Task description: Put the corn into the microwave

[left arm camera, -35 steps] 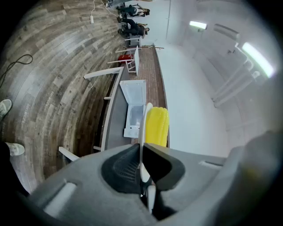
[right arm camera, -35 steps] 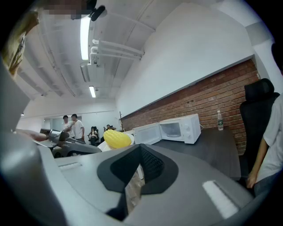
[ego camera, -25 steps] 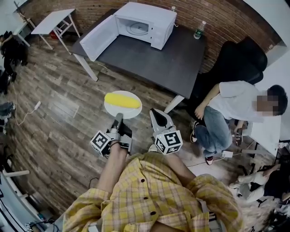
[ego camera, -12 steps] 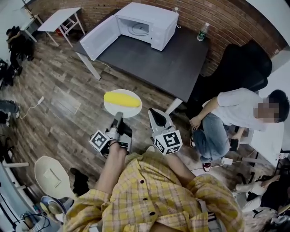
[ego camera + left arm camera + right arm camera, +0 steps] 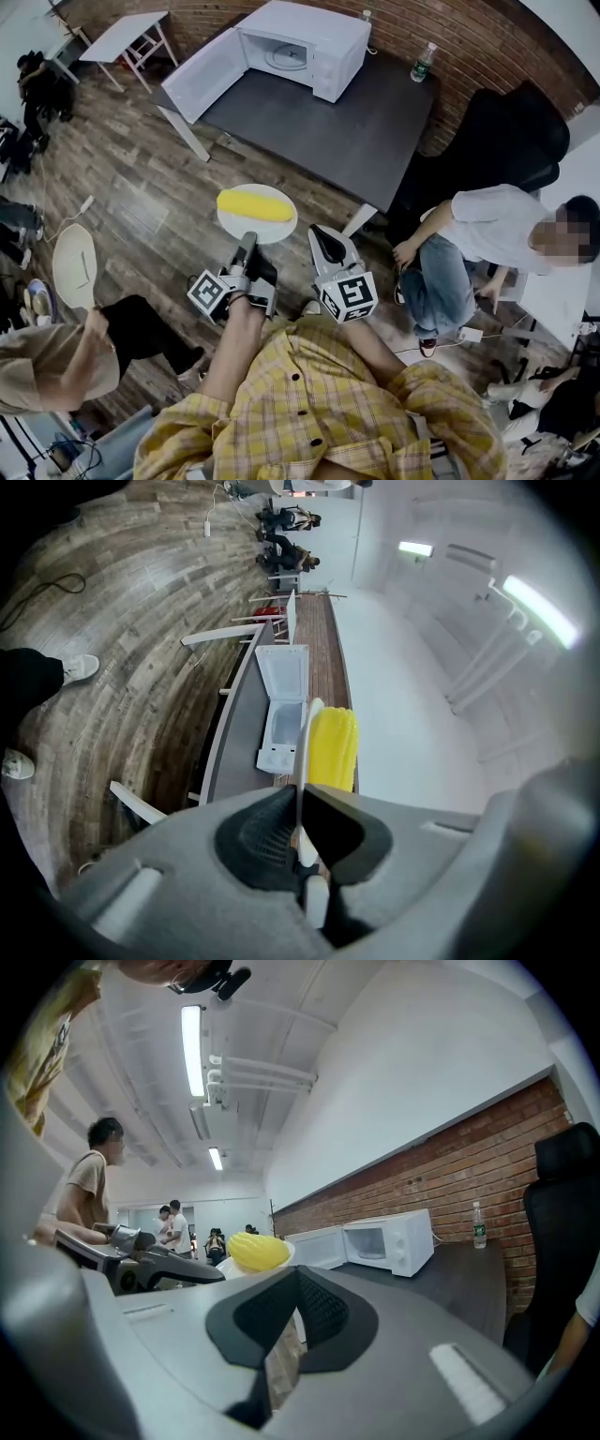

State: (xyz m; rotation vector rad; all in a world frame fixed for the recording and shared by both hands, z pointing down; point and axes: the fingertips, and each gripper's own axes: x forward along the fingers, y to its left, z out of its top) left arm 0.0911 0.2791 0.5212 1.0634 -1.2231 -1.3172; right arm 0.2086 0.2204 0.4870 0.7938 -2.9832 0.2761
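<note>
A yellow corn cob [image 5: 255,204] lies on a round white plate [image 5: 272,228] held over the wooden floor. My left gripper [image 5: 248,243] is shut on the plate's near rim. In the left gripper view the plate [image 5: 306,747] runs edge-on between the jaws, with the corn [image 5: 335,748] on its right side. My right gripper [image 5: 322,236] hangs beside the plate, shut and holding nothing, and its view shows the corn [image 5: 258,1252] to its left. The white microwave [image 5: 302,42] stands on the dark table [image 5: 347,131] ahead, its door [image 5: 200,82] swung open.
A person [image 5: 469,234] sits to the right beside a black chair [image 5: 506,131]. A water bottle [image 5: 424,62] stands at the table's far edge. A white side table [image 5: 122,37] is at the back left. Another person [image 5: 56,356] crouches at lower left holding a pale round object [image 5: 73,267].
A person with a pale round object has come into view at lower left. Both grippers and the plate with the corn have edged slightly forward together.
</note>
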